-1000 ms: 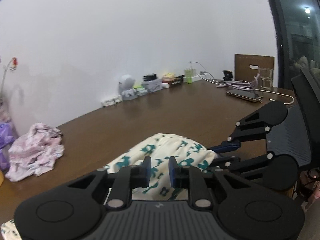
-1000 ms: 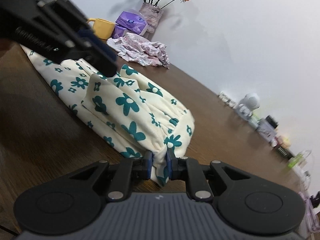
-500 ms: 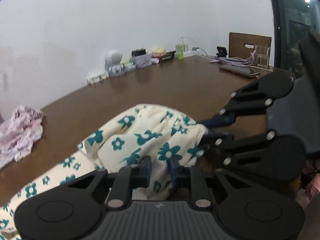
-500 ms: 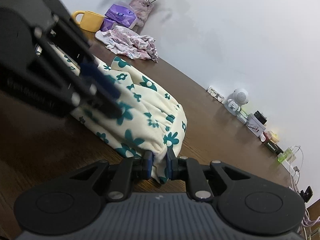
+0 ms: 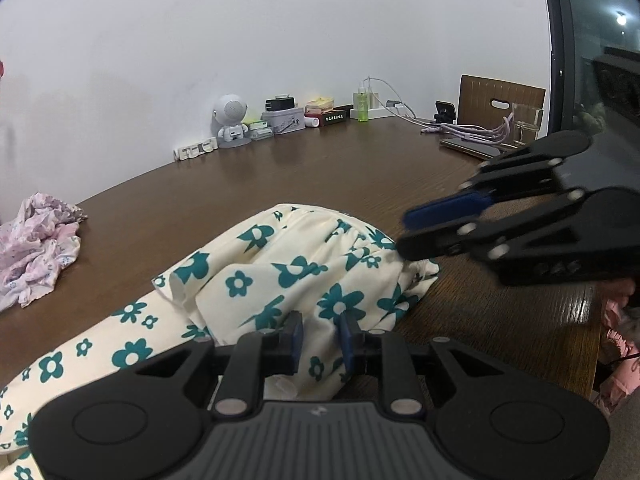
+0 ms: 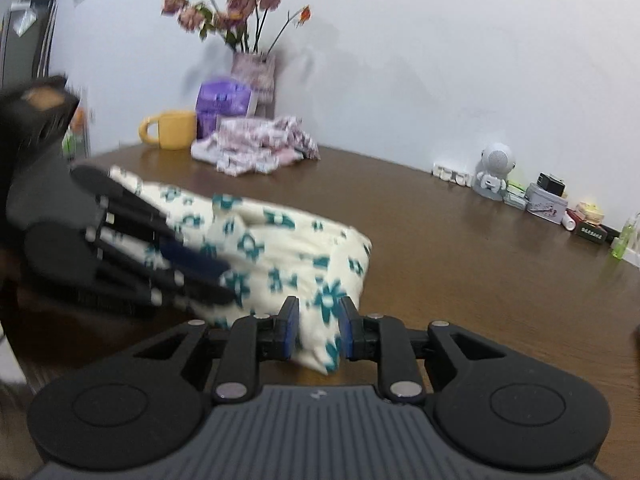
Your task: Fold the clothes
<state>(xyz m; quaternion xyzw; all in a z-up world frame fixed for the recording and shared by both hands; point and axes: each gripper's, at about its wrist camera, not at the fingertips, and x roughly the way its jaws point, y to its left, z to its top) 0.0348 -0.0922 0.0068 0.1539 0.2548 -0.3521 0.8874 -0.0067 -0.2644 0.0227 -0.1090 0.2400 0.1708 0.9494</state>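
Note:
A cream garment with teal flowers (image 5: 280, 272) lies bunched and folded over on the brown table (image 5: 320, 176). My left gripper (image 5: 321, 340) is shut on its near edge, with fabric filling the gap between the pads. From the right, my right gripper (image 5: 402, 230) reaches the garment's gathered end. In the right wrist view, that gripper (image 6: 319, 330) has a corner of the garment (image 6: 280, 248) pinched between its blue pads. The left gripper (image 6: 216, 280) appears there as a blurred shape over the cloth's left side.
A crumpled pink garment (image 6: 256, 148) lies at the back by a yellow mug (image 6: 172, 130), a purple pack and a flower vase (image 6: 254, 76). Along the wall stand a small robot figure (image 5: 232, 124), tins, a bottle and cables. A phone and a glass (image 5: 526, 122) are at the far right.
Both grippers have swung round with the garment, which now lies lower and flatter on the table. The gap between the right gripper's pads looks slightly wider than before.

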